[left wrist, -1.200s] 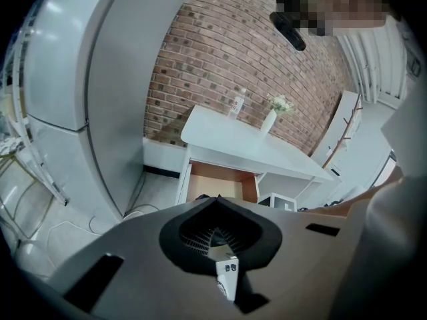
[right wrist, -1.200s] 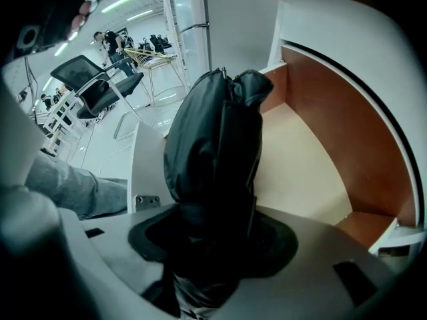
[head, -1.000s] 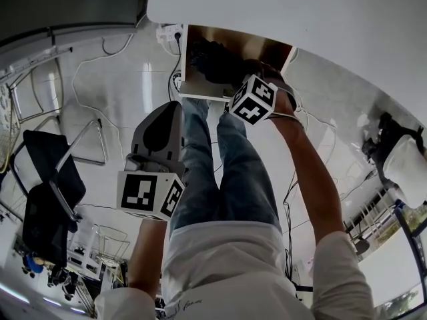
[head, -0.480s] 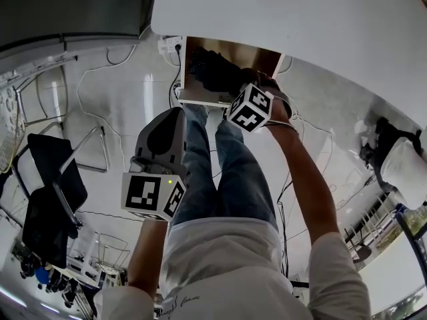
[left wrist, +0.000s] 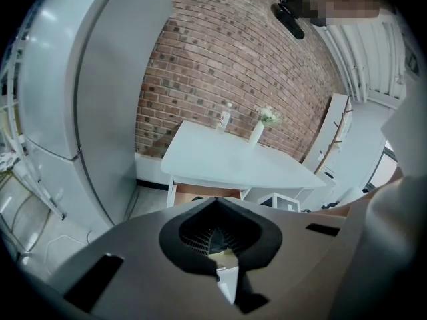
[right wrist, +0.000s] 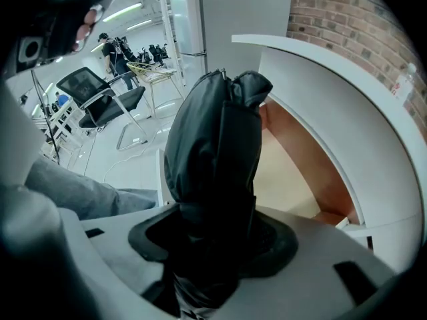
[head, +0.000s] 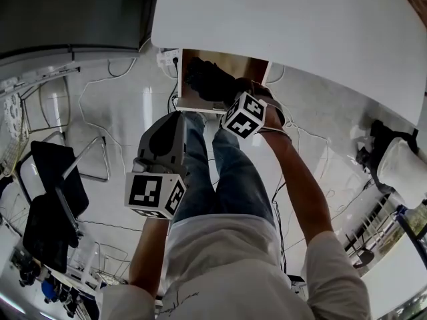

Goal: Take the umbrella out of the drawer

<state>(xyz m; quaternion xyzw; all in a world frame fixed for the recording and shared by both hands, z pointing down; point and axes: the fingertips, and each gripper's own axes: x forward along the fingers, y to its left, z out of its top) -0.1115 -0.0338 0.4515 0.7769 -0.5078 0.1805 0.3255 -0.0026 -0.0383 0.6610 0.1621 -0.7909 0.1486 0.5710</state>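
A black folded umbrella (right wrist: pixel 213 152) stands up between the jaws of my right gripper (right wrist: pixel 213 229), which is shut on its lower part. In the head view the umbrella (head: pixel 205 80) hangs over the open wooden drawer (head: pixel 253 69) under the white table (head: pixel 287 25). My right gripper (head: pixel 233 96) is just in front of it, mostly hidden behind its marker cube. My left gripper (head: pixel 168 117) is held lower left, above the person's jeans and away from the drawer. Its jaws are together with nothing in them, and in its own view the left gripper (left wrist: pixel 215 202) points at the table.
The drawer's beige floor (right wrist: pixel 293 172) and brown side wall show below the umbrella. A black office chair (head: pixel 50 199) and metal frames stand at the left, with cables (head: pixel 93 79) on the glossy floor. A grey cabinet (left wrist: pixel 100 99) rises left of the table. A bottle and a vase (left wrist: pixel 257 131) stand on the table.
My right gripper has lifted with the umbrella, which now stands higher over the drawer. The left gripper has also risen a little, still shut and empty.
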